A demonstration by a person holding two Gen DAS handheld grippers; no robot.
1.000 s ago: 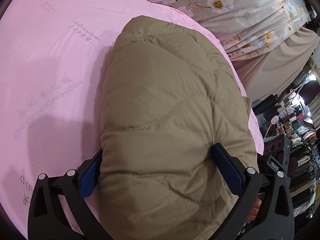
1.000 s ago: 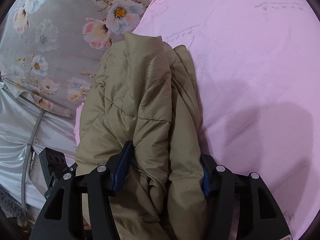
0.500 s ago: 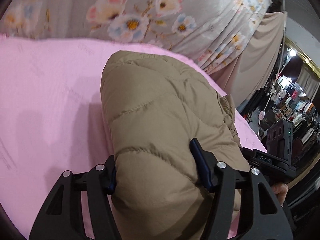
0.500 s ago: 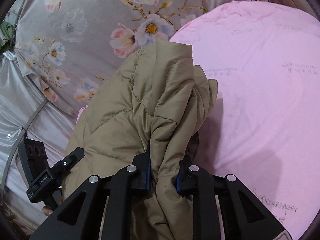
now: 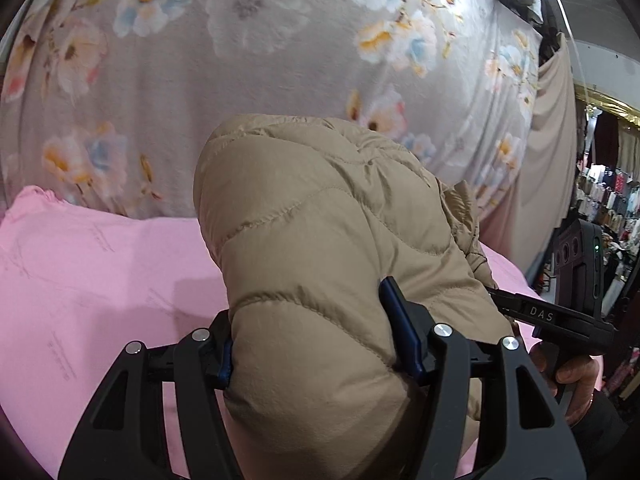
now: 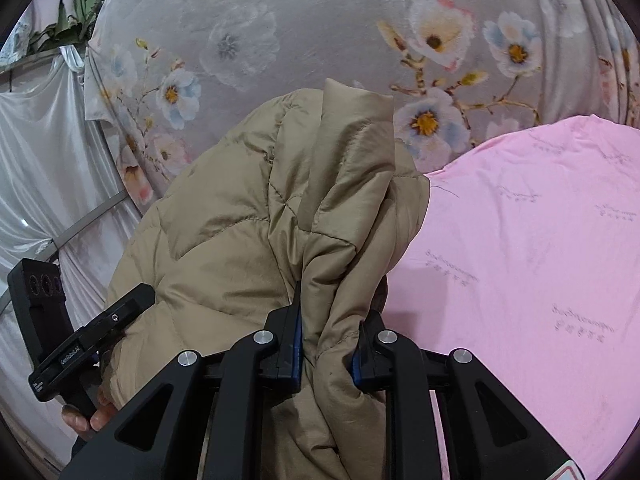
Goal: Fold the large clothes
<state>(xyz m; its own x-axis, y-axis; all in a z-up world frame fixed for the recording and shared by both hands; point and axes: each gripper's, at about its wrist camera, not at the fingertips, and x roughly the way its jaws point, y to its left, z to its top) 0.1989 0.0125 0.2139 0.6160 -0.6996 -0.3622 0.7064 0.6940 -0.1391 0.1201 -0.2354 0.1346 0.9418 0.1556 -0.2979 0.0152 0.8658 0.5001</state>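
Observation:
A tan quilted puffer jacket (image 5: 320,232) is lifted above the pink sheet (image 5: 100,280). My left gripper (image 5: 316,340) is shut on a thick padded fold of it, the blue pads pressing into both sides. In the right wrist view the same puffer jacket (image 6: 248,220) bunches upward, and my right gripper (image 6: 326,344) is shut on a thinner gathered fold. The other gripper's black handle (image 5: 560,316) shows at the right edge, held by a hand (image 5: 572,372). The left gripper's handle (image 6: 80,344) shows at the lower left in the right wrist view.
The pink sheet (image 6: 540,260) covers the work surface. A grey floral cloth (image 5: 260,60) hangs behind it. White drapes (image 6: 36,160) hang at the left in the right wrist view. Shelves of goods (image 5: 608,208) stand at the far right.
Both grippers closed on folds of the jacket and rose with it off the sheet. The views tipped up from the sheet toward the floral cloth.

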